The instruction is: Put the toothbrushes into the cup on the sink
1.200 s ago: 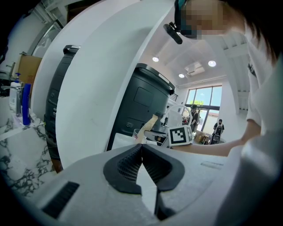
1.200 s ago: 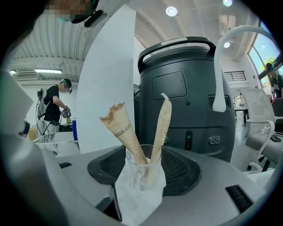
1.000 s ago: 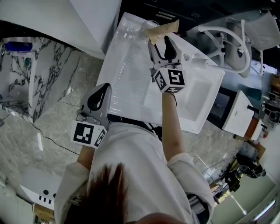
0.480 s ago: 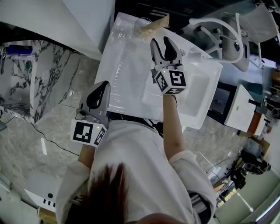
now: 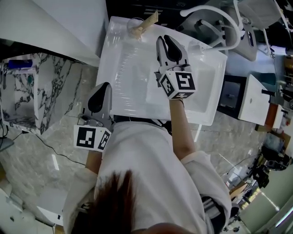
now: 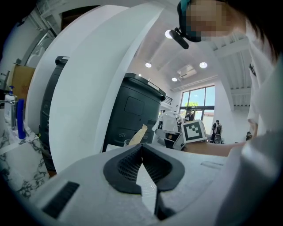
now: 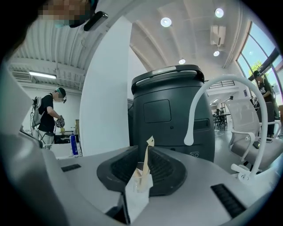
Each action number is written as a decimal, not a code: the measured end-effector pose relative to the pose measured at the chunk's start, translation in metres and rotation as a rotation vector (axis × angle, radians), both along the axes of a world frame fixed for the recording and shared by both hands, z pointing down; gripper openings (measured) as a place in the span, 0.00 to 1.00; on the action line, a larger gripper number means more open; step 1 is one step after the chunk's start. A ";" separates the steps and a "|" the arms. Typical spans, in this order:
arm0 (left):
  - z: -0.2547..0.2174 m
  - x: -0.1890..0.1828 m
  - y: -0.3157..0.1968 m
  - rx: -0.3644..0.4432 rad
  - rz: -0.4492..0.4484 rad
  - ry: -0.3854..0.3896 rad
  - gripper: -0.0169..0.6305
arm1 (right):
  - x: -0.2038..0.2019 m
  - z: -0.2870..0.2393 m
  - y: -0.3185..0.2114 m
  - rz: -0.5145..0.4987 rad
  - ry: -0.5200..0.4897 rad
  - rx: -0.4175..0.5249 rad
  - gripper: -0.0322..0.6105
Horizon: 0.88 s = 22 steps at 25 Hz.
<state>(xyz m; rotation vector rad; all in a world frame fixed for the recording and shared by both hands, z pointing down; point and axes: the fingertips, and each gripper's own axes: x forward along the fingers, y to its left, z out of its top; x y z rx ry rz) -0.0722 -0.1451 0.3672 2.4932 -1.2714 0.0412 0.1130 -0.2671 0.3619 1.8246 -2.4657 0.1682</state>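
Observation:
A clear cup (image 5: 134, 23) stands at the far left corner of the white sink (image 5: 128, 77), with a beige wrapped toothbrush (image 5: 148, 21) leaning out of it. My right gripper (image 5: 164, 39) hovers over the sink, well short of the cup. Its jaws have just been closing to a narrow gap with nothing between them. Through that gap in the right gripper view (image 7: 143, 151) I see the cup (image 7: 138, 180) and toothbrush (image 7: 146, 156) farther off. My left gripper (image 5: 106, 86) is shut and empty at the sink's near left edge; its own view (image 6: 141, 148) shows the toothbrush (image 6: 138, 133).
A white curved tube frame (image 5: 215, 13) and a dark grey bin (image 7: 172, 110) stand behind the sink. A marble shelf (image 5: 41, 91) with a blue bottle (image 5: 18, 64) is at the left. A big white panel (image 5: 59, 23) rises at the far left.
My right gripper has drawn back from the cup toward the person and its jaws have narrowed. The toothbrush stays in the cup. The left gripper has hardly shifted.

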 end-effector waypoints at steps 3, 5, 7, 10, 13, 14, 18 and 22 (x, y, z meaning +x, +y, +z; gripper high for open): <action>-0.011 0.003 0.002 0.017 0.002 -0.003 0.05 | 0.003 -0.015 0.010 -0.004 -0.013 0.011 0.14; -0.017 0.005 0.002 0.029 0.005 -0.004 0.05 | 0.004 -0.027 0.016 -0.009 -0.021 0.019 0.13; -0.020 0.007 0.005 0.031 0.011 -0.006 0.05 | 0.006 -0.038 0.026 -0.016 -0.031 0.028 0.12; -0.025 0.012 0.005 0.038 0.024 0.000 0.05 | 0.010 -0.054 0.038 -0.026 -0.035 0.043 0.11; -0.032 0.020 0.005 0.051 0.038 0.002 0.05 | 0.013 -0.070 0.049 -0.060 -0.017 0.059 0.10; -0.033 0.023 0.006 0.054 0.045 0.001 0.05 | 0.014 -0.075 0.052 -0.067 -0.012 0.064 0.10; -0.038 0.029 0.007 0.061 0.071 -0.006 0.05 | 0.023 -0.088 0.065 -0.059 0.005 0.075 0.08; -0.044 0.033 0.006 0.073 0.086 -0.009 0.05 | 0.034 -0.097 0.079 -0.038 0.023 0.077 0.07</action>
